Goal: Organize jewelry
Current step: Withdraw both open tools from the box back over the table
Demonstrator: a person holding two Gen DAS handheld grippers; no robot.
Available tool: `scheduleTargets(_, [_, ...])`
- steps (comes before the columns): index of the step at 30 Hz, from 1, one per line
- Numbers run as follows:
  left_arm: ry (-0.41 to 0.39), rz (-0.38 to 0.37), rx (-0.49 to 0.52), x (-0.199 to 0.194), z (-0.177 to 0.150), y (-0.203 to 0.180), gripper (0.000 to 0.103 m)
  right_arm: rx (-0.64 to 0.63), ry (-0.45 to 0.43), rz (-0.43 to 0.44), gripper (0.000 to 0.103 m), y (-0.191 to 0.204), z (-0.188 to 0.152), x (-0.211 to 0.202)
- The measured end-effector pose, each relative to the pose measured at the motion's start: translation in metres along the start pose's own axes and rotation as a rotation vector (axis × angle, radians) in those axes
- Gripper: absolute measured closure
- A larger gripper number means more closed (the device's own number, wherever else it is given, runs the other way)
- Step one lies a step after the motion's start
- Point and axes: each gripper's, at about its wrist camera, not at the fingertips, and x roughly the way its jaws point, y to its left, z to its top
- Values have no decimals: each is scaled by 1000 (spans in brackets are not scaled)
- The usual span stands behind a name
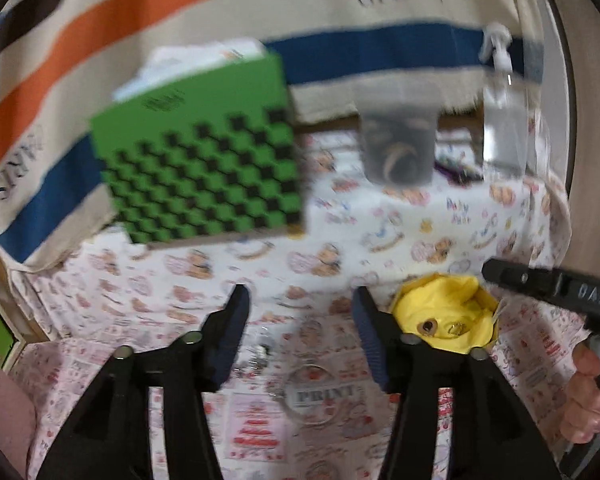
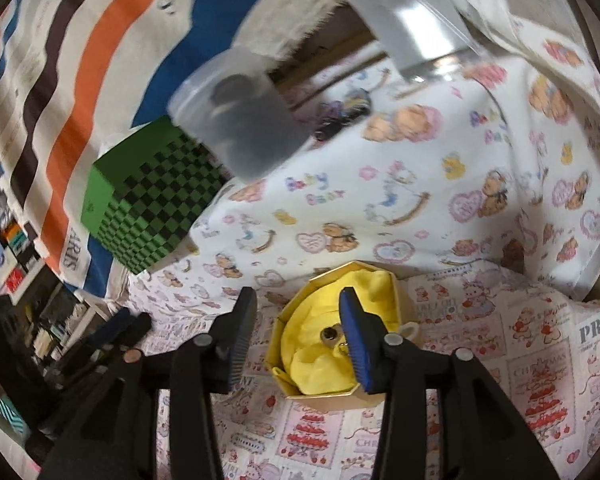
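A small gold box lined with yellow cloth [image 2: 332,344] sits on the patterned cloth; it also shows in the left wrist view [image 1: 444,312]. A ring [image 2: 329,335] and a small gold piece [image 1: 456,327] lie in it. My right gripper [image 2: 296,300] is open and empty just above the box's left side. My left gripper [image 1: 300,300] is open and empty over the cloth, left of the box. A clear bangle [image 1: 314,394] and a small silver piece [image 1: 262,350] lie on the cloth between its fingers.
A green and black checkered box [image 1: 204,160] stands at the back left. A clear tub with dark items [image 1: 398,144] and a clear spray bottle [image 1: 504,112] stand behind. A striped bag [image 1: 180,12] hangs at the back. The right gripper's body [image 1: 560,288] shows at right.
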Motion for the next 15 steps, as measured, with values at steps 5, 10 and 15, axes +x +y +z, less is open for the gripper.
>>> scheduleTargets(5, [-84, 28, -8, -32, 4, 25, 29, -76, -37, -34, 38, 21, -3, -10])
scheduleTargets(10, [-163, 79, 10, -51, 0, 39, 13, -169, -85, -70, 24, 42, -9, -16])
scheduleTargets(15, [-215, 158, 19, -52, -8, 45, 1, -198, -89, -121, 17, 49, -17, -12])
